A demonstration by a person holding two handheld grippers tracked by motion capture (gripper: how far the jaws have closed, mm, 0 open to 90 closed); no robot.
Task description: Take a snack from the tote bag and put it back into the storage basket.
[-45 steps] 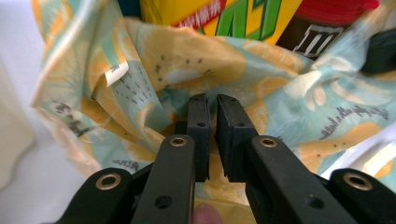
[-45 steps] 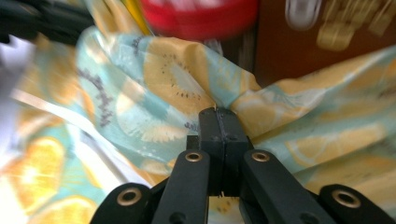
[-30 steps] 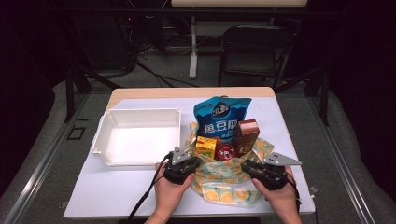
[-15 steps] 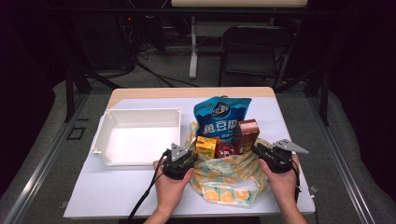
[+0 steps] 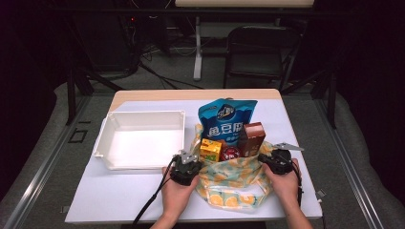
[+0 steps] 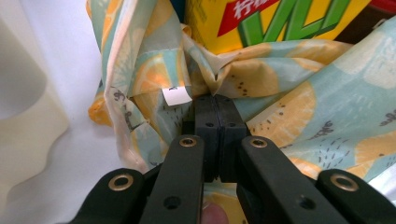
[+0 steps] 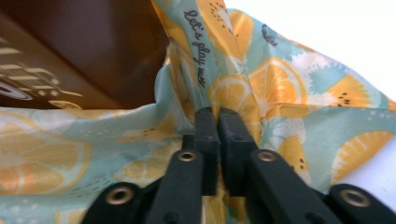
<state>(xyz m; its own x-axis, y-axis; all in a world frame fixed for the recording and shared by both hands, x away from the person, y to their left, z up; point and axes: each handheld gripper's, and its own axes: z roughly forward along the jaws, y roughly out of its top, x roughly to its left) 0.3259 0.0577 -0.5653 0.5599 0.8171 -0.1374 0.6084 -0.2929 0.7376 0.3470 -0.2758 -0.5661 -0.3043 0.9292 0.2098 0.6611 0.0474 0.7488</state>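
Observation:
A fabric bag (image 5: 234, 181) printed with orange slices lies on the table, its mouth facing away from me. In it stand a blue snack pouch (image 5: 227, 119), a yellow juice box (image 5: 210, 149), a red can (image 5: 230, 153) and a brown carton (image 5: 251, 138). My left gripper (image 5: 195, 165) is at the bag's left rim. Its jaws have just closed and now pinch the bag's fabric (image 6: 303, 107) below the juice box (image 6: 280, 23). My right gripper (image 5: 264, 160) is at the right rim. Its jaws have been closing too and clamp a fold of the bag (image 7: 280, 84) beside the carton (image 7: 70, 56).
A white tray (image 5: 143, 113) sits left of the bag, and its wall (image 6: 23, 116) is close to my left gripper. The white table top (image 5: 119, 200) reaches to the front edge. A black chair (image 5: 258, 52) and stand legs are beyond the table.
My right gripper has shifted right and a little farther up the table, to the bag's right rim. The left gripper has stayed at the left rim.

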